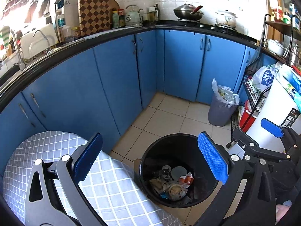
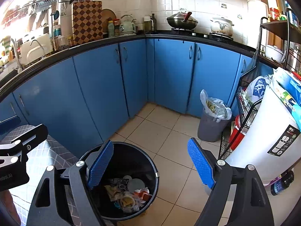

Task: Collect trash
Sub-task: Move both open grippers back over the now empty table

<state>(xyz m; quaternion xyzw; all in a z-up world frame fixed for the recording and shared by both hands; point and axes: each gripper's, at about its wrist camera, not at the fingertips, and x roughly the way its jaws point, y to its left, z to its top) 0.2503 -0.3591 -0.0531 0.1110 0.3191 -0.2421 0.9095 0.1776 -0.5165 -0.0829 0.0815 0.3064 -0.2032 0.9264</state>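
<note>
A black round trash bin [image 1: 148,154] stands on the tiled floor, holding crumpled paper, wrappers and lids [image 1: 175,184]. It also shows in the right wrist view [image 2: 148,162], with the trash [image 2: 129,194] inside. My left gripper [image 1: 150,162] is open and empty, held above the bin and the edge of a table with a grey checked cloth [image 1: 112,188]. My right gripper [image 2: 150,167] is open and empty, above the bin's right side. The right gripper shows at the right edge of the left wrist view [image 1: 272,130].
Blue cabinets [image 1: 112,86] under a black counter run along the left and back. A grey bin with a plastic liner [image 1: 222,105] stands by the cabinets. A white appliance [image 2: 263,141] and a black wire rack [image 2: 244,113] stand at the right. The floor between is beige tile [image 2: 165,131].
</note>
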